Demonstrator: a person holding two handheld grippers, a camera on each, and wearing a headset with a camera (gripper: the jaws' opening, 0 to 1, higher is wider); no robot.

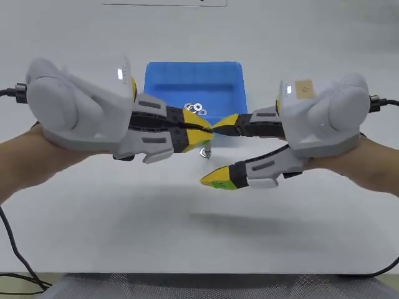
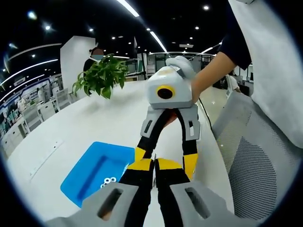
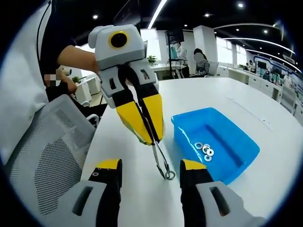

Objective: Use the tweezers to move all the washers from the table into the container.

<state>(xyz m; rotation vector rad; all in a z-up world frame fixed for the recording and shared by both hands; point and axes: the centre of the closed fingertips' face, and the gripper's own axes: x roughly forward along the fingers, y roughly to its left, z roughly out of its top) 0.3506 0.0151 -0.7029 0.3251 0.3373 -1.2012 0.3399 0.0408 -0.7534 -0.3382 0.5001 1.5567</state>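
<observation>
While the left tongs (image 3: pixel 152 139) clamp the tweezers (image 3: pixel 160 161), tips slanting down toward the table (image 1: pixel 187 240), the right tongs (image 3: pixel 151 165) gape open.

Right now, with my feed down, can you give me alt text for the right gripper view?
The left gripper, shut on metal tweezers, holds a washer at their tip beside the blue container on the white table. A few washers lie in the container, and the right gripper's open jaws rise from the bottom.
</observation>
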